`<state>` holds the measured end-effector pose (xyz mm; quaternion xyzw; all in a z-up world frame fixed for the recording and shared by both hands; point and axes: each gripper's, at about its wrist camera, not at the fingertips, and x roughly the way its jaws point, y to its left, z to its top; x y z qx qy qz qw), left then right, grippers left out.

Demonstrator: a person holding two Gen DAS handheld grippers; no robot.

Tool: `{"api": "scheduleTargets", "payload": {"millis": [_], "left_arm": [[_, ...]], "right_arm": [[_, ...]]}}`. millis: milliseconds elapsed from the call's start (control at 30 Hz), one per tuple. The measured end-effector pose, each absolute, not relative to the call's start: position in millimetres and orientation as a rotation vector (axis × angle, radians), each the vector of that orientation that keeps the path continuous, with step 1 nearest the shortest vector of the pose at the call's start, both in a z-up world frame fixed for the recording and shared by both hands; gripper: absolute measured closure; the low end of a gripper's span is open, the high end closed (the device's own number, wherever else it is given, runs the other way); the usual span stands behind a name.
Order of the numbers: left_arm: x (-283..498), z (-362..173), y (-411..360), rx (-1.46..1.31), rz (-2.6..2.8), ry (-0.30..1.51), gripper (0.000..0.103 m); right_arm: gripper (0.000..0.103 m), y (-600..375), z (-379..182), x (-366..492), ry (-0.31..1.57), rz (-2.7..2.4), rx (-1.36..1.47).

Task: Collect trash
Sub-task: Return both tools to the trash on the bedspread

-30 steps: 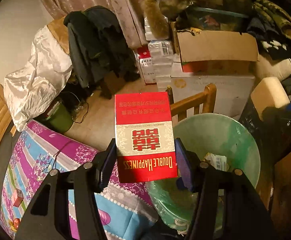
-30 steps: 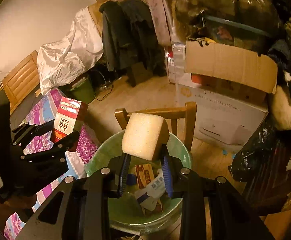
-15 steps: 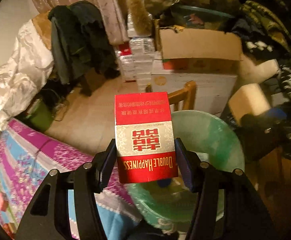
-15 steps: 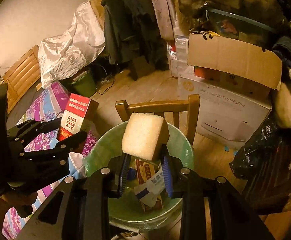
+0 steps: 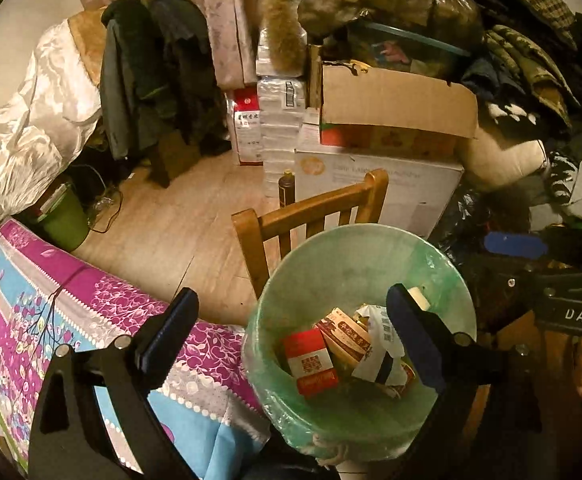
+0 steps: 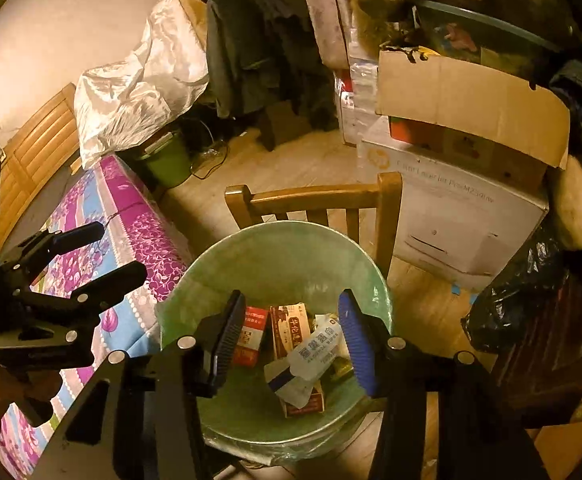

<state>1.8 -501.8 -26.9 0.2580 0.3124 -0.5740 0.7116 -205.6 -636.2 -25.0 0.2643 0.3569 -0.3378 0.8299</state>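
A green-lined trash bin (image 5: 347,248) (image 6: 275,252) stands on a wooden chair. In it lie the red Double Happiness box (image 5: 310,362) (image 6: 251,336), another carton (image 6: 289,330), a white wipes packet (image 6: 319,350) and, at the bin wall, the pale foam block (image 5: 418,297). My left gripper (image 5: 297,330) is open and empty above the bin's left rim; it also shows in the right wrist view (image 6: 119,254). My right gripper (image 6: 291,336) is open and empty over the bin; it shows at the right in the left wrist view (image 5: 547,264).
A table with a purple and blue flowered cloth (image 5: 51,312) lies left of the bin. The wooden chair back (image 6: 319,196) rises behind it. Cardboard boxes (image 5: 391,112), a black bag (image 6: 523,292) and piled clothes crowd the right. A small green bin (image 5: 65,216) stands on the floor.
Both grippers have opened. The red box has dropped from my left gripper into the bin, and the foam block has dropped from my right gripper into it.
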Motion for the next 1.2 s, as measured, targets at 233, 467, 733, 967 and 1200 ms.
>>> {"api": "scheduleTargets", "payload": {"millis": [233,467,733,967,1200], "left_arm": [[11.5,-27.8,-482.2,0.577,-1.173,0.663,0.011],[46.1,-27.5,-418.6,0.478,-0.929,0.593,0.011],[90.9,-29.2,-316.7,0.353,-0.641,0.579,0.011],[102.5,-26.8,-228.4,0.270,-0.478,0.565,0.010],[115.2,-37.8,-132.9,0.174,-0.302,0.614,0.010]], "right_arm": [[0.052,-631.5,-23.0,-201.3,0.751,-0.715,0.550],[0.050,-592.5,-12.6,-174.4,0.648,-0.710,0.420],[0.037,-511.6,3.0,-117.4,0.505,-0.601,0.247],[0.035,-442.5,-2.0,-42.7,0.551,-0.406,0.185],[0.034,-369.9,-17.8,22.9,0.641,-0.207,0.113]]}}
